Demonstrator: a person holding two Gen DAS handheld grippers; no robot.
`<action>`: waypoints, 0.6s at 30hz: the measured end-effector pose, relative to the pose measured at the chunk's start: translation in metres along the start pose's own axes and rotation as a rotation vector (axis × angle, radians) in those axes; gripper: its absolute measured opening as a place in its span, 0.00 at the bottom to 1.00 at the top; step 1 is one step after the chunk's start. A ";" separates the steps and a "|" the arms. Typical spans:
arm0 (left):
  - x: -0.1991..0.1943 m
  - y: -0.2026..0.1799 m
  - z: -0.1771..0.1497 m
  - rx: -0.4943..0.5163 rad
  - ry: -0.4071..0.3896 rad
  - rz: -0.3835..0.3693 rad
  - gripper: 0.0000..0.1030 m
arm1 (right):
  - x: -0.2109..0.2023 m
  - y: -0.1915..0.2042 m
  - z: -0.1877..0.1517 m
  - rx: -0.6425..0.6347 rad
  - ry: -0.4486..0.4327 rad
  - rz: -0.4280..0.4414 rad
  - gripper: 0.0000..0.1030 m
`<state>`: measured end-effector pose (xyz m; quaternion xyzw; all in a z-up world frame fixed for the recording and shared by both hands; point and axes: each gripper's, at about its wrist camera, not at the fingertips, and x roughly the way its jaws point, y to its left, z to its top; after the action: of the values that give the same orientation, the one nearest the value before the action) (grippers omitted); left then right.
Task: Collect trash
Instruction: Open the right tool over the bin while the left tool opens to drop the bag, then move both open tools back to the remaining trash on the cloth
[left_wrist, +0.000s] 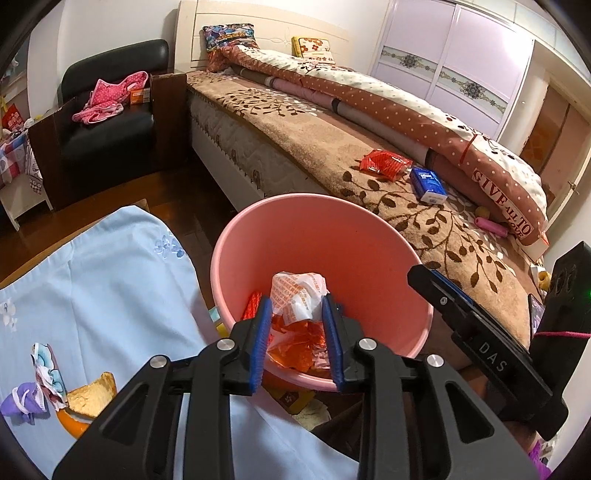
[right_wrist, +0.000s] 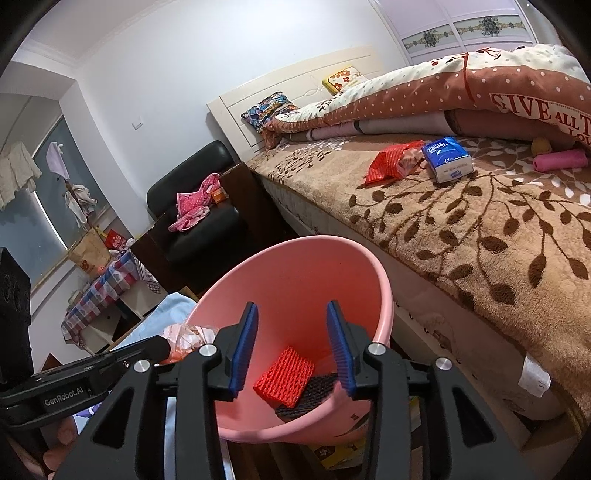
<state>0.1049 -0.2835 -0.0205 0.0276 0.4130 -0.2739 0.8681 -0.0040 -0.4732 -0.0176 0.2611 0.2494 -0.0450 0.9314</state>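
Note:
A pink bin (left_wrist: 369, 254) stands between the bed and a blue-clothed table; it also shows in the right wrist view (right_wrist: 295, 273). My left gripper (left_wrist: 297, 314) is shut on a crumpled white and orange plastic wrapper (left_wrist: 299, 295) and holds it over the bin's mouth. My right gripper (right_wrist: 291, 347) is open and empty over the bin, above a red foam net (right_wrist: 284, 380) and a black one (right_wrist: 314, 398) at the bottom. A red wrapper (left_wrist: 384, 164) lies on the bed, also in the right wrist view (right_wrist: 391, 162).
A blue tissue pack (right_wrist: 447, 158) and a pink roll (right_wrist: 559, 160) lie on the bed blanket (right_wrist: 480, 229) beside a folded quilt (right_wrist: 443, 96). The blue-clothed table (left_wrist: 110, 295) holds paper scraps (left_wrist: 46, 369) and an orange bowl (left_wrist: 70, 424). A black chair (left_wrist: 110, 122) stands behind.

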 end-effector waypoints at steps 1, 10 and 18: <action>-0.001 0.000 0.000 0.000 -0.001 0.000 0.28 | 0.000 0.000 0.000 0.001 0.001 0.001 0.38; -0.005 0.005 0.000 -0.008 -0.004 0.011 0.28 | -0.001 0.004 -0.001 -0.008 0.001 0.006 0.39; -0.013 0.013 -0.002 -0.019 -0.014 0.025 0.28 | -0.006 0.008 0.000 -0.023 -0.002 0.010 0.39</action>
<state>0.1037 -0.2659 -0.0150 0.0228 0.4091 -0.2593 0.8746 -0.0073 -0.4667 -0.0113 0.2516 0.2476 -0.0378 0.9349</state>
